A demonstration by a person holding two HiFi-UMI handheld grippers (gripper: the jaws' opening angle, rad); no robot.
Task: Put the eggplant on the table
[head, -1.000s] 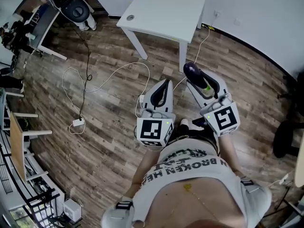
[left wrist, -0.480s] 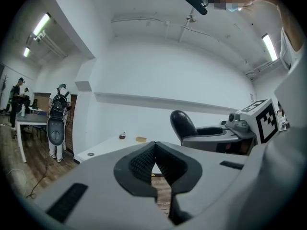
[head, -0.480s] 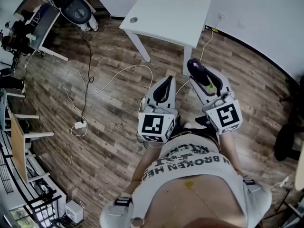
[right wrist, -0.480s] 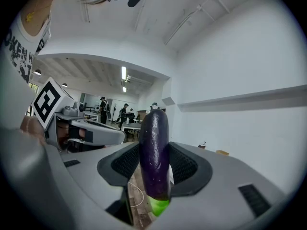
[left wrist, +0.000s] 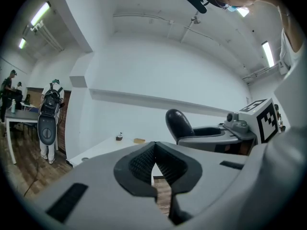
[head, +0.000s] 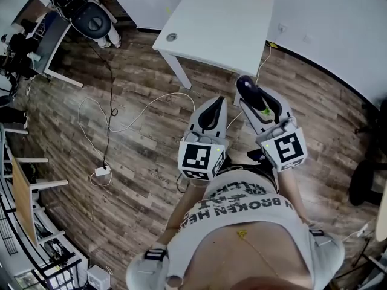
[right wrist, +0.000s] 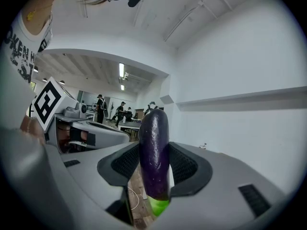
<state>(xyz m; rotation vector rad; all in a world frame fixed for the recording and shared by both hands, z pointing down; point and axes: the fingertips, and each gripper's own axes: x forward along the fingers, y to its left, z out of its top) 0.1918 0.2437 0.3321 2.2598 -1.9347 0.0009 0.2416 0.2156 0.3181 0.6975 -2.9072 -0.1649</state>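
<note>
Gripping eggplant (right wrist: 154, 152) between pads: right gripper (right wrist: 154, 163), purple end jutting past tips, green stem end inward. Left gripper (left wrist: 153, 158) jaws pressed together, nothing between. Eggplant over wood floor (head: 139, 162), just short of white table (head: 199, 35) near edge (wall (head: 326, 23) close on right). Cable (head: 142, 109) loops left. Shirt (head: 242, 213) print partly reads "BROKEN".

Shirt print and coded squares
The white shirt (head: 242, 209) bears dark capitals, of which "N BROKEN HE" can be read; the left cube (head: 199, 157) and right cube (head: 285, 150) each show a black-and-white square marker, no letters.
</note>
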